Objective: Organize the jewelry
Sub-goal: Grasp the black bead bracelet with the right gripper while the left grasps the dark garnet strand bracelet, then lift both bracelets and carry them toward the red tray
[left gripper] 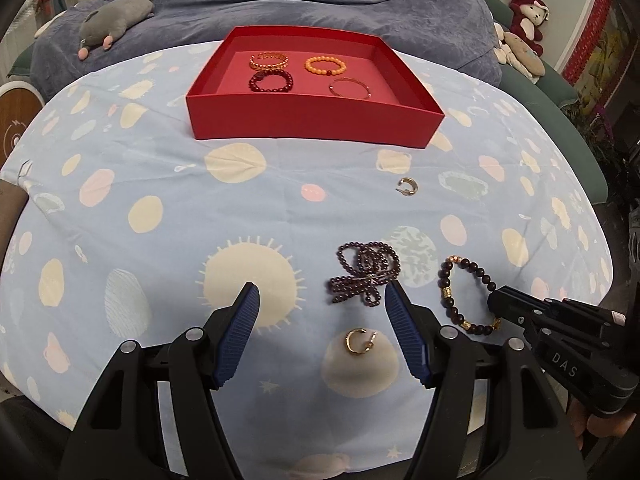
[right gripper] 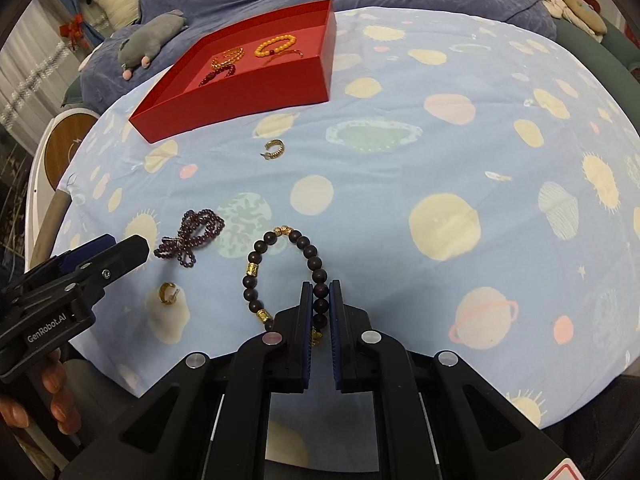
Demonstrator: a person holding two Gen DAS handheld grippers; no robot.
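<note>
Four pieces on cloth: dark bead bracelet [right gripper: 280, 276], purple bead strand [left gripper: 366, 276], gold hoop earring [left gripper: 360, 342], ribbed gold ear cuff [left gripper: 408, 187]; four bracelets already lie in the red box [left gripper: 312, 120].
Step in hand: carry the dark bracelet to the box, my read from the grip.
Right gripper [right gripper: 321, 300]: lower centre of its own view, jaws pinched nearly closed on the bracelet's right-hand run of beads, loop trailing toward upper left.
Left gripper [left gripper: 320, 300]: jaws wide, holding nothing, hovering at bottom of its view with the hoop earring lying between the fingers and the purple strand just beyond the tips.
Doing it well: lift straight before travelling so the hanging loop doesn't drag the cloth; clear the box's near wall; release over bare floor, lower part of the box, away from the four inside.
Risk: round beads could roll out of a narrow pinch; keep the squeeze firm, avoid swinging.
Bracelet look: matte dark brown, near-black round beads, gold barrel spacers on its left and bottom, a small gold cluster at top.
Box: upper centre in left view, upper left in right view, well apart from the bracelet.
</note>
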